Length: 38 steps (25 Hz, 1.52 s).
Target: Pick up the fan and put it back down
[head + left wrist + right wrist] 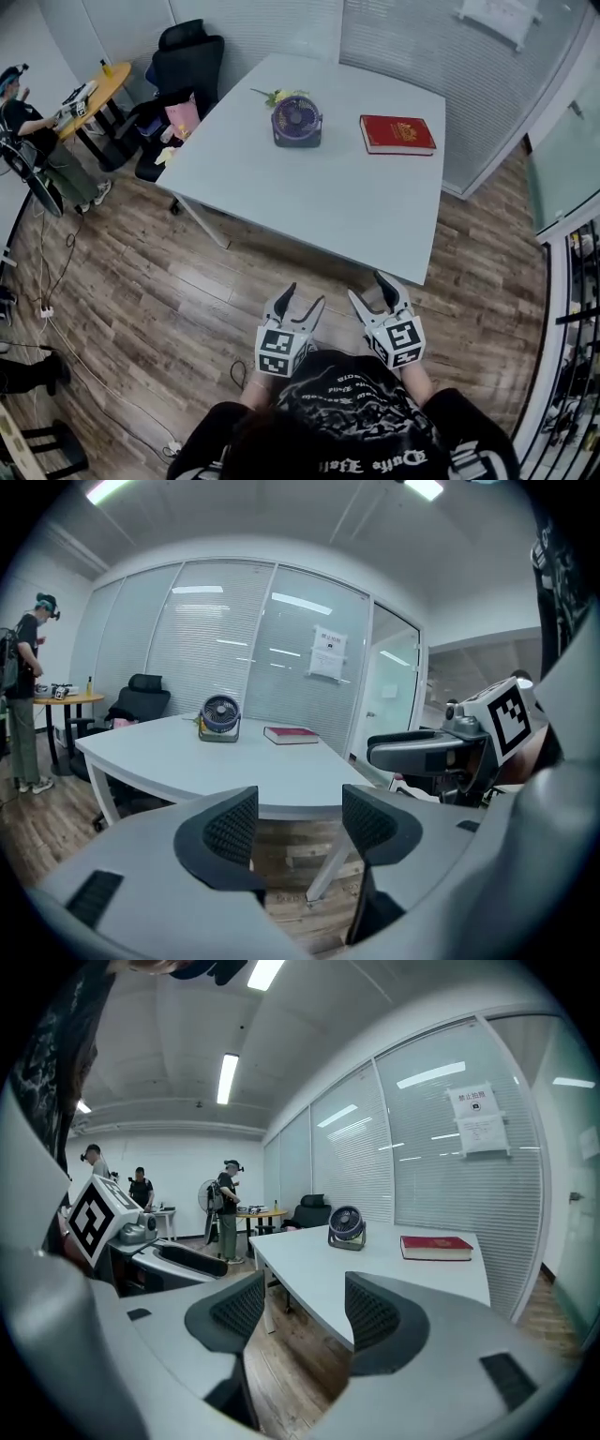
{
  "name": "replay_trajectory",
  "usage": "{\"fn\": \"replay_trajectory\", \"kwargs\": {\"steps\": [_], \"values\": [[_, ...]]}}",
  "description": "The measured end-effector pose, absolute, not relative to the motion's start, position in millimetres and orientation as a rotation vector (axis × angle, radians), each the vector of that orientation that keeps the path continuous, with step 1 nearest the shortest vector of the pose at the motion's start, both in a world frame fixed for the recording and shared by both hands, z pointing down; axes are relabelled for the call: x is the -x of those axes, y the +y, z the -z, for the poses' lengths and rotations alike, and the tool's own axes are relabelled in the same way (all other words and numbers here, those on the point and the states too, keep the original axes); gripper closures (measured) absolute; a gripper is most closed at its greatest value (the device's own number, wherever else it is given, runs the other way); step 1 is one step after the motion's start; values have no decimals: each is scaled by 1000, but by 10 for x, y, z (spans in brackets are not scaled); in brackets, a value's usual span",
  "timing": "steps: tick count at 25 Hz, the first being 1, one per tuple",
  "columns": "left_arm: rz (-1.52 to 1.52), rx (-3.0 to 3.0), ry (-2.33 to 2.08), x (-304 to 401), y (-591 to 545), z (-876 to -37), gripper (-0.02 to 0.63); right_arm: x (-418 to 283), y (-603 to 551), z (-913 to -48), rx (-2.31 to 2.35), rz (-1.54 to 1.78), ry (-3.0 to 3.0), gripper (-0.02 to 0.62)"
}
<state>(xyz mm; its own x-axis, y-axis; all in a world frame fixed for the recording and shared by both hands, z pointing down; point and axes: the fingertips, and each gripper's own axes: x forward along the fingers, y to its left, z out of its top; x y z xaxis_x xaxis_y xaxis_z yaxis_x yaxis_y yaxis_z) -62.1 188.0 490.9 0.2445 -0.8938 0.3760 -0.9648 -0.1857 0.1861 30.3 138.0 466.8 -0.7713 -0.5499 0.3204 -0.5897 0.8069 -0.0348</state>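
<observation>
Both claws are wide open with nothing in them. The left gripper and the right gripper are held side by side in front of the person, out over the wooden floor and short of the near edge of the white table. In each gripper view the two dark ribbed pads stand well apart, and between them there's only floor and the table's edge. The fan is a small purple one, standing upright toward the far side of the table with its grille facing back toward the person, well away from both grippers. A red book lies flat to the right of it – near, but not touching. There's a bit of yellow flower poking out just behind the fan; I can't tell if it touches it. A black office chair sits at the far left corner of the table, and further left a person stands by a small orange table. From the right gripper view you can also see a couple more people standing in the back of the room, too small to make out what they're doing.
</observation>
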Motion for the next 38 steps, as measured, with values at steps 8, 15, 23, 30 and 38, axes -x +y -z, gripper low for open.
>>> {"fn": "replay_trajectory", "kwargs": {"steps": [8, 15, 23, 30, 38], "values": [[-262, -2152, -1681, 935, 1680, -4928, 313, 45, 1236, -4714, -874, -195, -2693, 324], [-188, -2071, -1653, 1090, 1616, -5046, 313, 183, 1176, -4868, -797, -248, -2683, 327], [-158, -1978, -1766, 1377, 1207, -5037, 313, 400, 608, -4927, -731, -248, -2692, 330], [-136, -1872, -1843, 1695, 734, -5067, 313, 702, -44, -4855, -662, -202, -2714, 331], [-147, -1833, -1864, 1757, 47, -5083, 313, 862, -773, -4851, -614, -202, -2733, 339]]}}
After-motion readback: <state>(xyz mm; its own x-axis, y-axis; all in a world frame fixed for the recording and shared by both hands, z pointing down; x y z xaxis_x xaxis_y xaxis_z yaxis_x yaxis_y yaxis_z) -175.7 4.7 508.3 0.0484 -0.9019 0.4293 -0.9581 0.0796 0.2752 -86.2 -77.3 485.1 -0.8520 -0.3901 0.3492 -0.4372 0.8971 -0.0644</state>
